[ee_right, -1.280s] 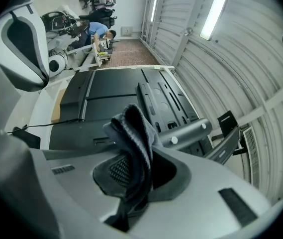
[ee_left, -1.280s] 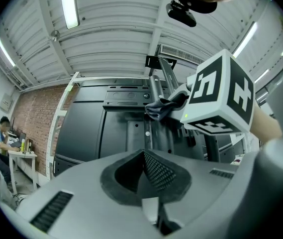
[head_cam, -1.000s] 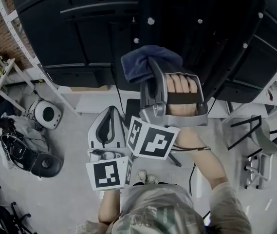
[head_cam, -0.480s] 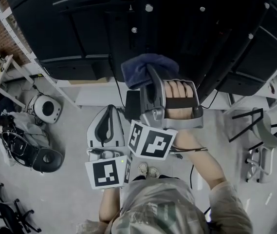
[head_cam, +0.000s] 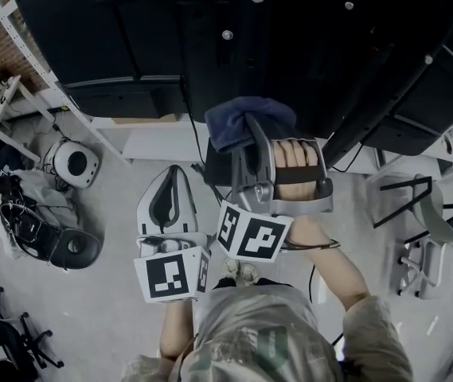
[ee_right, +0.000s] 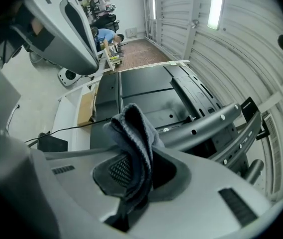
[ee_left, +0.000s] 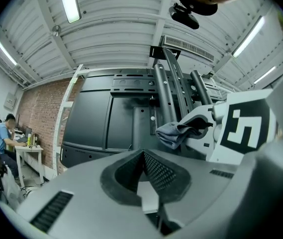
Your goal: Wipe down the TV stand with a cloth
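Note:
The TV stand [head_cam: 130, 38] is a large black panel with black metal bars, filling the top of the head view. A blue-grey cloth [head_cam: 242, 118] is bunched over the tips of my right gripper [head_cam: 251, 127], which is shut on it just in front of the stand's lower edge. In the right gripper view the cloth [ee_right: 134, 133] stands up folded between the jaws of the right gripper [ee_right: 134, 168], with the stand [ee_right: 146, 93] beyond. My left gripper [head_cam: 170, 173] hangs lower left, shut and empty. Its own view shows the left gripper [ee_left: 143, 156], the stand [ee_left: 106, 123] and the cloth [ee_left: 173, 131].
A white ledge [head_cam: 154, 142] runs under the stand, with a small black box [head_cam: 214, 165] and cables. A round white device [head_cam: 75, 163] and a black object [head_cam: 71, 249] lie on the floor at left. A metal chair [head_cam: 425, 229] is at right. A person [ee_left: 2, 128] sits at a desk far left.
The right gripper with the cloth has drifted a little down the view, toward me. The left gripper has shifted slightly down and left. Both stay shut.

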{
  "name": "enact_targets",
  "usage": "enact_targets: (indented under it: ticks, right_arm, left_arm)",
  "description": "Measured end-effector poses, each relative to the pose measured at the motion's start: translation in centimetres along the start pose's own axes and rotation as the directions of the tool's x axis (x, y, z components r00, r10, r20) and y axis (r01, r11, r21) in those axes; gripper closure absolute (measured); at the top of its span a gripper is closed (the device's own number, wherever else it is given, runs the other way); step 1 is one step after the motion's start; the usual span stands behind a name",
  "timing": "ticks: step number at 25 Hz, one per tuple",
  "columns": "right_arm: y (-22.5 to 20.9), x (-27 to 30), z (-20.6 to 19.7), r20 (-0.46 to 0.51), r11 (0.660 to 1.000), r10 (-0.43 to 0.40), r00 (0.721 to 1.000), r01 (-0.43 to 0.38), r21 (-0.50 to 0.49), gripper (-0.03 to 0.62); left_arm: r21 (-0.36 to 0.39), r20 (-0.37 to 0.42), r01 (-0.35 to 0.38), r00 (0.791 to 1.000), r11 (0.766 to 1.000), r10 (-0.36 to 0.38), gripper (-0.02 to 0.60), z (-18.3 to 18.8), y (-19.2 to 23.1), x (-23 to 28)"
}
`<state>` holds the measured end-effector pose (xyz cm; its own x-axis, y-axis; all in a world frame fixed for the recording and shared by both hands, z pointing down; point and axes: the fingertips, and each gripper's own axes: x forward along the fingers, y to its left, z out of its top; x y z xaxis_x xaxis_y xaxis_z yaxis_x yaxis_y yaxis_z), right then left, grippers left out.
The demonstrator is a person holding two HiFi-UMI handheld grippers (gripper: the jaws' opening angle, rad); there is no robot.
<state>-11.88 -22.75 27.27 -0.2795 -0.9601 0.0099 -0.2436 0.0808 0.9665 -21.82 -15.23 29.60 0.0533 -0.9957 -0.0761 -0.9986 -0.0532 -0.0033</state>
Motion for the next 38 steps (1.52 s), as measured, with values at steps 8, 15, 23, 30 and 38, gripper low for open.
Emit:
enact_targets:
  ticks: [8,15,23,30,38]
  right_arm:
    - [3.6,0.2,-0.7,0.013,0.998,0.068,0.998,-0.068,-0.006,0.537]
    - [6.3,0.0,-1.5,0.026,0.991,0.132,0.991,-0.132,0.003,0.537]
    - [9.8,-0.3,-2.5,0.038,0.983,0.182,0.983,-0.182,-0.005,0.537]
    - [12.0,-0.6,-3.4,0.056,0.974,0.222,0.973,-0.224,0.019,0.537]
    - [19.1,-1.2,-5.1,0.047,0.952,0.305,0.951,-0.304,-0.015,0.537]
  left_arm:
    - [-0.002,-0.043,0.006,0.999,1.0,-0.006,0.566,-2.2,-0.4,0.8]
    - [0.017,-0.061,0.024,0.998,1.0,-0.023,0.566,-3.1,-1.4,1.4]
    - [0.016,-0.078,0.017,0.997,1.0,-0.016,0.566,-4.1,-2.1,1.5]
    - [0.023,-0.135,0.007,0.991,1.0,-0.004,0.566,-6.0,-2.4,1.2]
    - [-0.025,-0.169,-0.01,0.986,1.0,0.006,0.566,-10.4,-2.8,0.5]
